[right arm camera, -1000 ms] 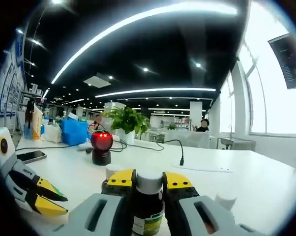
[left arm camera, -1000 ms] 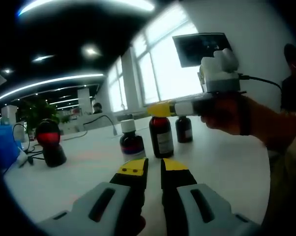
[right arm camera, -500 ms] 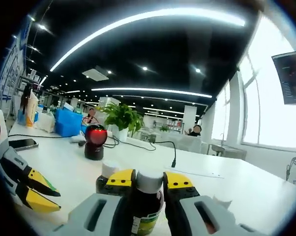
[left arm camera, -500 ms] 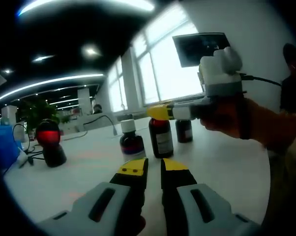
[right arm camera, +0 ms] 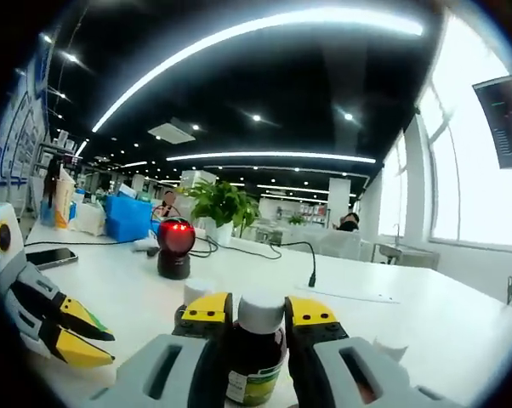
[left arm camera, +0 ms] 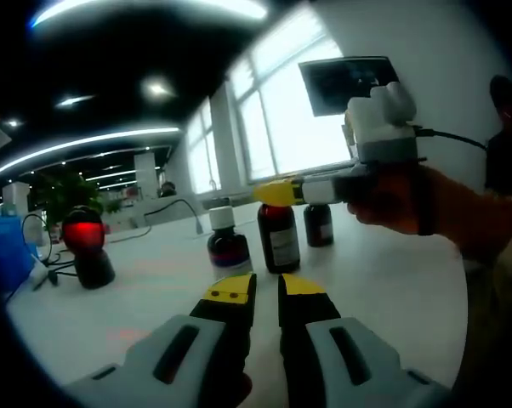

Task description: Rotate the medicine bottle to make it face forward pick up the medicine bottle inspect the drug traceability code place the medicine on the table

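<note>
Medicine bottle: a dark brown glass bottle with a white cap and white-green label (right arm camera: 258,353), standing on the white table (left arm camera: 384,280), middle of the row.
Right gripper (right arm camera: 260,313): yellow-tipped jaws clamped on the medicine bottle at its shoulder, just under the cap; in the left gripper view it (left arm camera: 277,193) reaches in at the bottle top (left arm camera: 279,235).
Change: over the last second the right gripper view has rocked slightly; the bottle stays on the table in the same grasp. I judge the rotating or lifting barely begun.
Left gripper (left arm camera: 264,289): jaws nearly together, holding nothing, near the medicine bottle.
Count: three brown bottles; one red-domed black scanner (left arm camera: 86,246) well beyond the medicine bottle; two grippers.
</note>
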